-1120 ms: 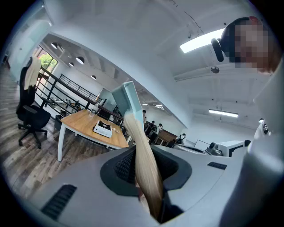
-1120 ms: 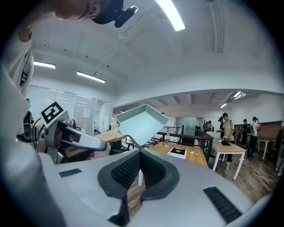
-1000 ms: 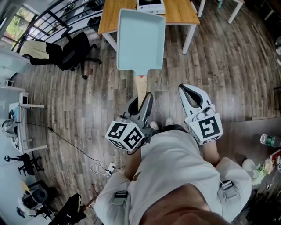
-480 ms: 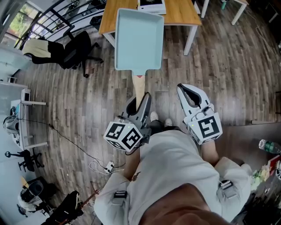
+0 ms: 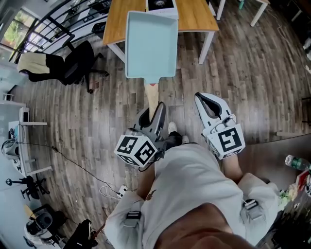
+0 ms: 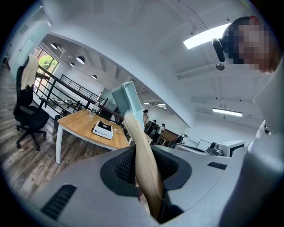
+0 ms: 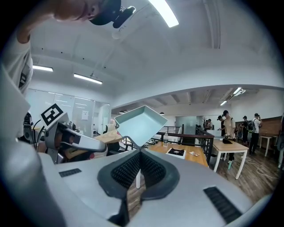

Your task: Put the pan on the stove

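A pale blue square pan [image 5: 150, 44] hangs above the wood floor, in front of a wooden table [image 5: 194, 17]. Its long wooden handle [image 5: 153, 95] runs back into my left gripper [image 5: 154, 112], which is shut on it. In the left gripper view the handle [image 6: 144, 168] sits clamped between the dark pads, and the pan [image 6: 131, 99] stands edge-on beyond. A small portable stove [image 5: 162, 4] lies on the table, also visible as the stove [image 6: 103, 130] in that view. My right gripper [image 5: 209, 104] hovers beside the left, shut on nothing. From the right gripper view the pan [image 7: 140, 124] shows its hollow side.
A black office chair [image 5: 77, 63] stands left of the table. Cables [image 5: 73, 160] trail over the floor at the left, near a white desk [image 5: 24, 141]. A water bottle [image 5: 296, 162] lies at the right edge. People [image 7: 228, 126] stand far off by other tables.
The floor, chair and table have shifted a little in the head view as the person moves. The pan stays gripped by its handle; both grippers keep their pose.
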Demonstrator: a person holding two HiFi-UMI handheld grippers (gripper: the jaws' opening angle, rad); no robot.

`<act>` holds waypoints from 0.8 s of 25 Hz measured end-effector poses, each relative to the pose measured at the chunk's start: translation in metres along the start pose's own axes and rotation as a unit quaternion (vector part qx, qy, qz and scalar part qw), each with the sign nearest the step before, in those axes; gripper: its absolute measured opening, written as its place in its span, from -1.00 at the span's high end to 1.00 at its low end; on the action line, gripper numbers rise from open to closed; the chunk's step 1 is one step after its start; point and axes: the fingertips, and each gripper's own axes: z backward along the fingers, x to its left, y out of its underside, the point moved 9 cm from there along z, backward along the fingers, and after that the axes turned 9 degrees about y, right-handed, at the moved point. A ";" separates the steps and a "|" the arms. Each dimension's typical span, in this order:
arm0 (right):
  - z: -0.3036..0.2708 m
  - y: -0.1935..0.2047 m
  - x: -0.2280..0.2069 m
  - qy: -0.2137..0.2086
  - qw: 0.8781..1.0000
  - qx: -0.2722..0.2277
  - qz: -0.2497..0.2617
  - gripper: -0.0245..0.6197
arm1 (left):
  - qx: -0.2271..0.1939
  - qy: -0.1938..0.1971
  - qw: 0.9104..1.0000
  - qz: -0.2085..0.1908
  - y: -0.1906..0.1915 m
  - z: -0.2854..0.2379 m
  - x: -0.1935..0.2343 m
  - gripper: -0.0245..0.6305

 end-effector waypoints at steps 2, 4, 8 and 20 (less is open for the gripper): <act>-0.013 -0.001 -0.002 0.003 1.000 0.003 -0.001 0.86 | 0.003 0.004 1.000 0.002 -0.006 -0.008 0.011 0.65; -0.027 -0.002 -0.003 0.007 1.000 0.006 -0.001 0.86 | 0.006 0.008 1.000 0.004 -0.013 -0.014 0.024 0.65; -0.057 -0.008 -0.001 0.016 1.000 0.010 0.008 0.86 | 0.012 0.017 1.000 0.007 -0.028 -0.024 0.051 0.65; -0.115 -0.012 0.014 0.043 0.999 0.026 0.011 0.86 | 0.033 0.041 0.999 0.008 -0.059 -0.045 0.113 0.65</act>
